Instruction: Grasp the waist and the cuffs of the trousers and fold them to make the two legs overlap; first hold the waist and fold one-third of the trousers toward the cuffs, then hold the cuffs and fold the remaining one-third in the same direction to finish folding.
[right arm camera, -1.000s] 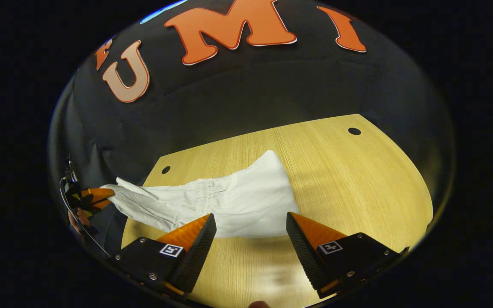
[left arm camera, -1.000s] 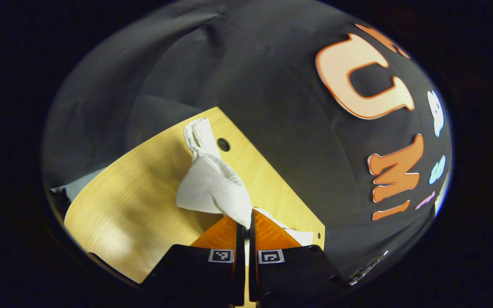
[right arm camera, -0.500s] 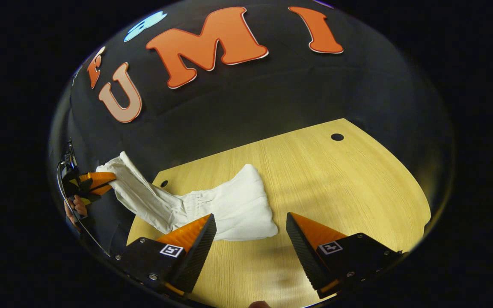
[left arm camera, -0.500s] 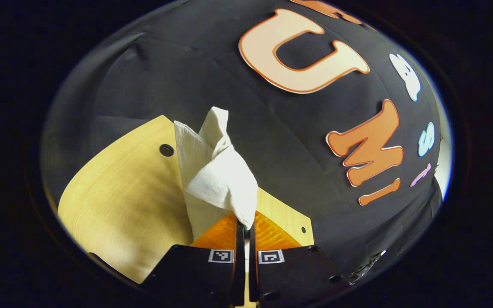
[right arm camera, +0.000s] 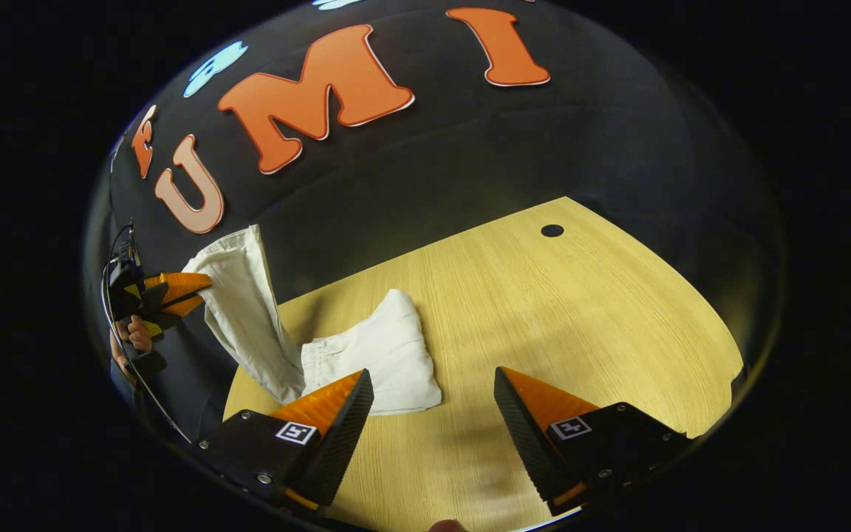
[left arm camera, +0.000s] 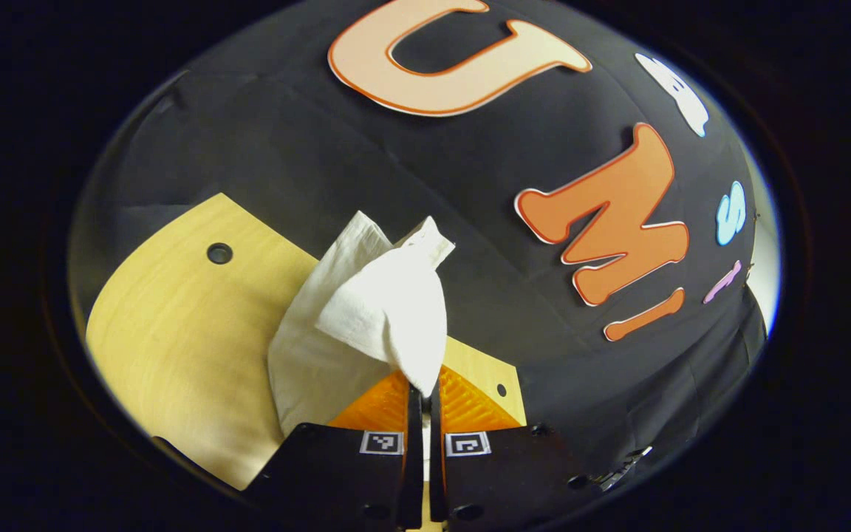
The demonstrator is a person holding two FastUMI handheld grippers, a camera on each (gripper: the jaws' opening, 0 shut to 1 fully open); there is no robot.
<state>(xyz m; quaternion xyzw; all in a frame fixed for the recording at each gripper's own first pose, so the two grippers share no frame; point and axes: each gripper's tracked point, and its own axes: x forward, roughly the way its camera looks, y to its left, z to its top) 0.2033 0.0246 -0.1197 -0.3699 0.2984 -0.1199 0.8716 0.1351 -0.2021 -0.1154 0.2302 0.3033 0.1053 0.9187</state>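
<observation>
In the left gripper view, the left claw (left arm camera: 421, 391) is closed tight, both fingers pinching one end of the white trousers (left arm camera: 366, 325). The cloth bunches up just above the fingertips and trails down to the left onto the pale wooden surface (left arm camera: 167, 347), which has a small round hole (left arm camera: 219, 253) near its far edge.

In the right gripper view, the left claw (right arm camera: 200, 287) appears at the far left, held by a hand (right arm camera: 130, 336), lifting that end of the trousers (right arm camera: 248, 318) clear of the surface (right arm camera: 580, 310). The other end of the trousers lies crumpled on the wood. The right claw (right arm camera: 433, 399) hangs wide open and grips nothing, its left finger (right arm camera: 329, 414) just in front of the crumpled cloth.
</observation>
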